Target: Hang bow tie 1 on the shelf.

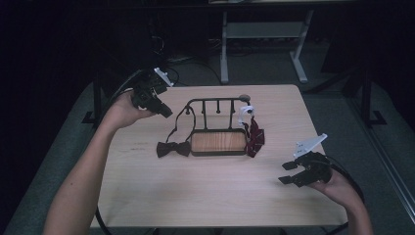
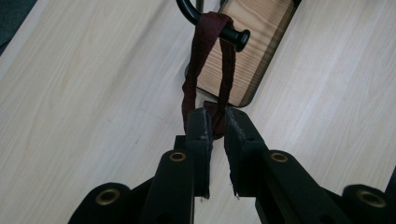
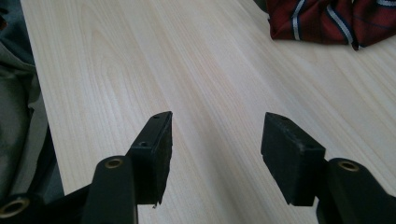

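A black wire rack on a wooden base stands mid-table. A dark bow tie lies left of the base, and its maroon strap is looped over the rack's end peg. My left gripper is at the rack's left end. Its jaws stand a narrow gap apart, and the hanging strap runs down between their tips without being pressed. A red striped bow tie with a white clasp hangs at the rack's right end. My right gripper is open over bare table near the right edge, with the striped tie ahead of it.
The pale wooden table reaches well past the rack towards the front. A white desk frame stands on the dark floor behind it. The table's edge and grey floor run along the left of the right gripper view.
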